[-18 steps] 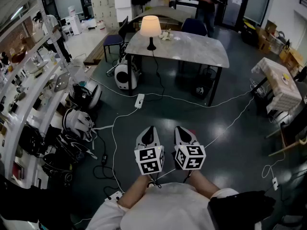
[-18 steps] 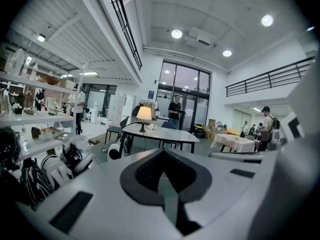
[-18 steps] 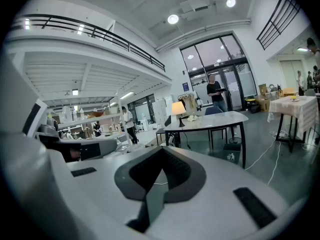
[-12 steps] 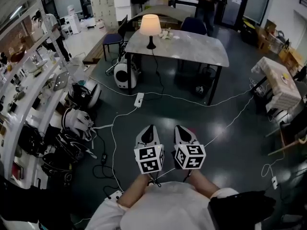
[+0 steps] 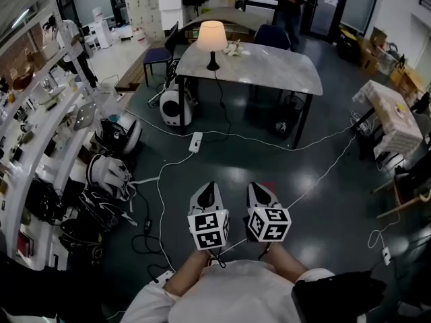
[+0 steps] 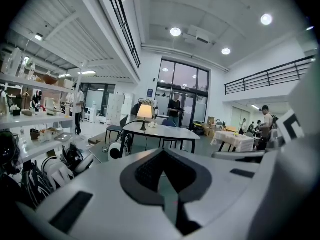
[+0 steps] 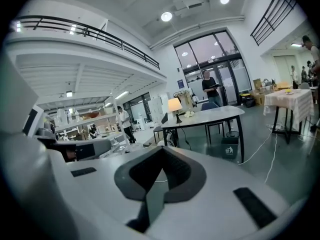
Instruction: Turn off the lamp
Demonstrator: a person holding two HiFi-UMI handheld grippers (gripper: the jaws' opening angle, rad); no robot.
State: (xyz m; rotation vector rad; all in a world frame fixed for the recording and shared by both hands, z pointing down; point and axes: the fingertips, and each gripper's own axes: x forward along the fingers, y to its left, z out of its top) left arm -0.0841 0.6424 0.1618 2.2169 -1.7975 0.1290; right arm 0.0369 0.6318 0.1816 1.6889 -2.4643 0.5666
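The lamp (image 5: 211, 39), with a cream shade on a dark base, is lit and stands on the left end of a grey table (image 5: 269, 69) far across the room. It also shows small in the left gripper view, lamp (image 6: 144, 113), and in the right gripper view, lamp (image 7: 174, 106). My left gripper (image 5: 208, 190) and right gripper (image 5: 258, 188) are held side by side close to the person's body, pointing toward the table. Both are shut and hold nothing, far short of the lamp. Each gripper view shows the jaws closed: left gripper (image 6: 163, 153), right gripper (image 7: 161, 155).
White cables and a power strip (image 5: 196, 140) lie across the dark floor between me and the table. Helmets and bags (image 5: 108, 173) sit by the shelves (image 5: 40, 113) on the left. A cloth-covered side table (image 5: 396, 116) stands at right. A person (image 5: 289, 2) stands behind the table.
Both grippers have drawn back slightly toward the person's body. Nothing else has visibly changed.
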